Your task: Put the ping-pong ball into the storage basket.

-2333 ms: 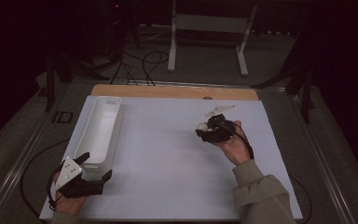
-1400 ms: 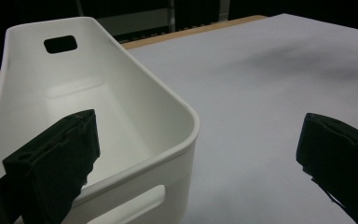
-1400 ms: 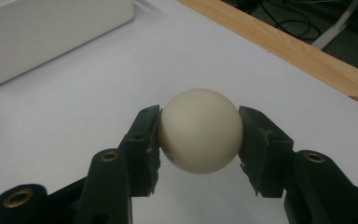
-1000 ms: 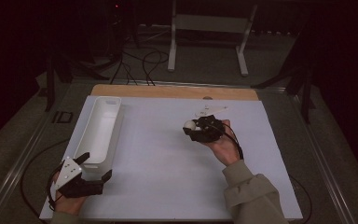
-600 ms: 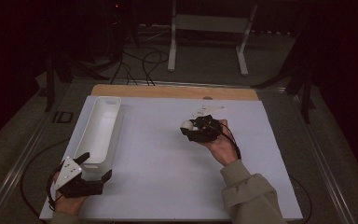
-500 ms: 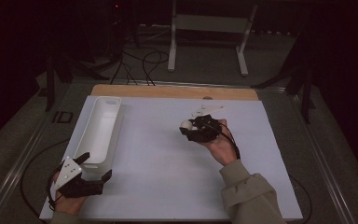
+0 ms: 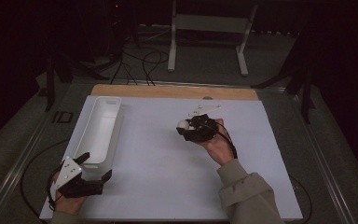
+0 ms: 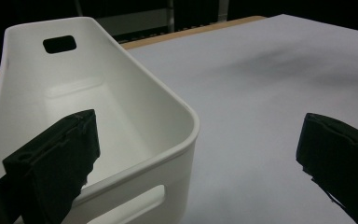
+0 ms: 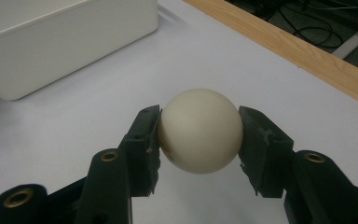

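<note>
Carrying stage being judged half done: cream ball [image 9: 199, 131] being clamped between right tongs [image 9: 199, 135], raised over white surface [image 7: 158, 154], well right of white bin [image 7: 99, 130]. Left tongs [image 8: 200, 158] being held wide apart astride bin's near corner, one jaw inside rim, nothing gripped. Pickup judged done; transfer into bin and release not yet done.

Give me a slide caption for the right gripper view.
Right tool clamps a cream ball above the white table.
</note>
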Available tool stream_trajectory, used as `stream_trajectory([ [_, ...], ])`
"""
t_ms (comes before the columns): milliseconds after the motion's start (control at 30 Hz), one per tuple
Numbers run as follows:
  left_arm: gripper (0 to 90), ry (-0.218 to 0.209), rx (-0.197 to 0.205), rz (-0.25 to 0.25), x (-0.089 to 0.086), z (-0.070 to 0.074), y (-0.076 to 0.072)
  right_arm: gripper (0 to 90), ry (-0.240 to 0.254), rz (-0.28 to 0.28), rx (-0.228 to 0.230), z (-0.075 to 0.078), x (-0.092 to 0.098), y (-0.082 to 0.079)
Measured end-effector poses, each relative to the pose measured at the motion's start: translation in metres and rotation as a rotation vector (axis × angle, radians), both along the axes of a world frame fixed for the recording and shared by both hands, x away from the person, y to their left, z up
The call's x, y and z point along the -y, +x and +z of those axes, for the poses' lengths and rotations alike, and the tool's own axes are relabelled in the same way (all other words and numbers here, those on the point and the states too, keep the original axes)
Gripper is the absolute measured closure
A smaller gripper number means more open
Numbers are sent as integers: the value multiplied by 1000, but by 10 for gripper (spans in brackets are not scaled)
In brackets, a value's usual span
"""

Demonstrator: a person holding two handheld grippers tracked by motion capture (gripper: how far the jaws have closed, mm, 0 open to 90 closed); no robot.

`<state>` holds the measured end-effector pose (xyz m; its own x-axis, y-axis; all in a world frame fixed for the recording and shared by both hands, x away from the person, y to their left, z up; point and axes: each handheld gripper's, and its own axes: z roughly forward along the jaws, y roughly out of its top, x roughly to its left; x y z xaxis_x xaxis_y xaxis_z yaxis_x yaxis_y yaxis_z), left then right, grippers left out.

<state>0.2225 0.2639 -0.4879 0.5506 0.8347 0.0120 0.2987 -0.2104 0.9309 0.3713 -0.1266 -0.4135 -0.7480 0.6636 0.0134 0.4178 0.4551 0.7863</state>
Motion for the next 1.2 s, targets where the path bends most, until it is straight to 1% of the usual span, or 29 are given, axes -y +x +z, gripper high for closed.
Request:
stream_trajectory([
  [367, 0, 1, 0, 0, 0, 0, 0, 507, 8, 16, 4, 2, -8, 1],
  [1200, 0, 1, -1, -1, 0, 0, 0, 508, 32, 40, 3, 1, -25, 2],
])
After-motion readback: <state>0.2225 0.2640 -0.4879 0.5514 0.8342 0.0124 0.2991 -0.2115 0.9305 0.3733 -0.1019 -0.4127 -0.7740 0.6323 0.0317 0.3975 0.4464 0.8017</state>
